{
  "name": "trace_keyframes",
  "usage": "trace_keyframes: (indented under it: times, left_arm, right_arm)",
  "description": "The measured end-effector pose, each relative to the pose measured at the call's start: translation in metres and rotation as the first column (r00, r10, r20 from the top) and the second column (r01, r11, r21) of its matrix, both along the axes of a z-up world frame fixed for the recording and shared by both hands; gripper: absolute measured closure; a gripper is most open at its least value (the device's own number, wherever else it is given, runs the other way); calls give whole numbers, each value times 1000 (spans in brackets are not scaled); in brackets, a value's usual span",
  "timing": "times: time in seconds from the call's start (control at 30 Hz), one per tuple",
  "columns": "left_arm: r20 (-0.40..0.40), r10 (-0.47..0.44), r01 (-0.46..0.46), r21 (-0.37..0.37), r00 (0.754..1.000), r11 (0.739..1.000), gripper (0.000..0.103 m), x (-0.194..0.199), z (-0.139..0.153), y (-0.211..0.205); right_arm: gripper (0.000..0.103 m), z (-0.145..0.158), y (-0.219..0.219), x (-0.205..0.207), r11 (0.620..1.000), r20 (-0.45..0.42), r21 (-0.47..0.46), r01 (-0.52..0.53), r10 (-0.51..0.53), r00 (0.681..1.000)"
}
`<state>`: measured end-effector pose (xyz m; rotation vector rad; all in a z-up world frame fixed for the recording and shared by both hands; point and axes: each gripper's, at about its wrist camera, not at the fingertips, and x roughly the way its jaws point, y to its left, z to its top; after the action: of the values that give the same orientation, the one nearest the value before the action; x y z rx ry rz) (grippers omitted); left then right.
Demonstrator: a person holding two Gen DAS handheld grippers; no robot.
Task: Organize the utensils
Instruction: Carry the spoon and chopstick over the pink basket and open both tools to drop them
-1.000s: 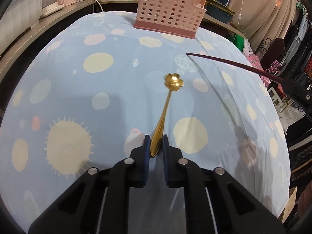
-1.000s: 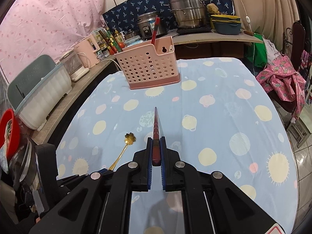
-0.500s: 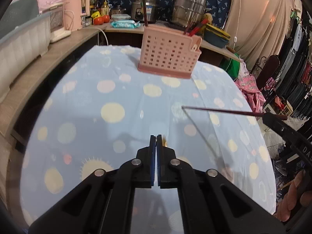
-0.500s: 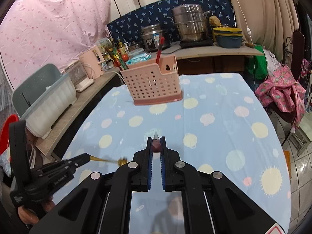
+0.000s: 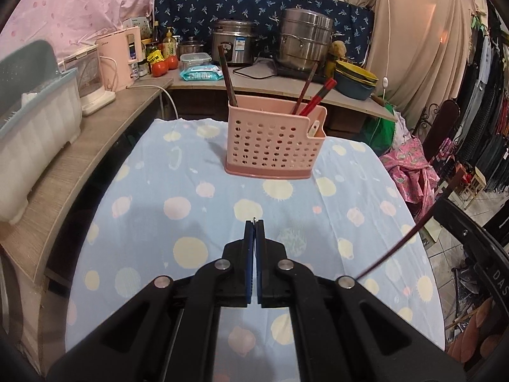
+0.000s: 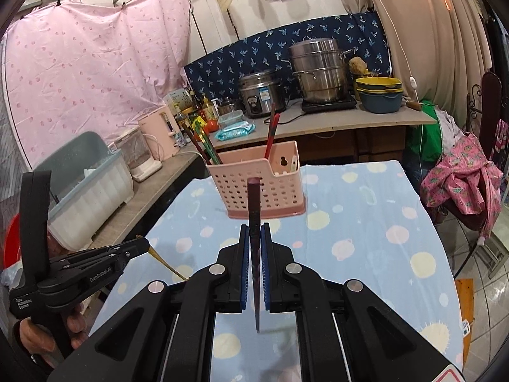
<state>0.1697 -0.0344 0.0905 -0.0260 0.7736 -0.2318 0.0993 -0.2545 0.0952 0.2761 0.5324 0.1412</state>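
A pink perforated utensil basket (image 5: 273, 141) (image 6: 257, 187) stands at the far end of the table and holds several chopsticks. My left gripper (image 5: 254, 222) is shut on a gold spoon; only the handle's tip shows above the pads, while the right wrist view shows the gold spoon (image 6: 165, 262) hanging down from the left gripper (image 6: 144, 243). My right gripper (image 6: 254, 229) is shut on a dark red chopstick (image 6: 254, 210), held upright above the table. The same chopstick (image 5: 404, 242) crosses the right side of the left wrist view.
The table has a blue cloth with pastel dots (image 5: 206, 197). A wooden counter (image 5: 63, 165) runs along the left with a dish rack (image 5: 28, 117) and a pink kettle (image 5: 117, 60). Pots (image 5: 305, 41) and bowls stand behind. A chair with pink clothes (image 6: 461, 175) is at the right.
Both grippers have lifted and tilted up toward the basket. The spoon has come off the cloth and now hangs below my left gripper. The chopstick has swung from level to upright.
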Motion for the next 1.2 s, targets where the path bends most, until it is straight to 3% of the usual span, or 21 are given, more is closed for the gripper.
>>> trace_keyframes:
  times: [0.47, 0.97, 1.2]
  left_arm:
    - [116, 37, -42, 41, 993, 998, 102, 57, 61, -19]
    - [213, 67, -72, 16, 975, 997, 103, 138, 118, -26]
    - [230, 80, -83, 1, 970, 997, 103, 176, 128, -23]
  right_arm:
    - [96, 49, -6, 56, 998, 104, 56, -6, 0, 995]
    - [96, 118, -5, 156, 993, 231, 114, -40, 12, 973]
    - [96, 126, -4, 196, 992, 250, 122, -29, -3, 968]
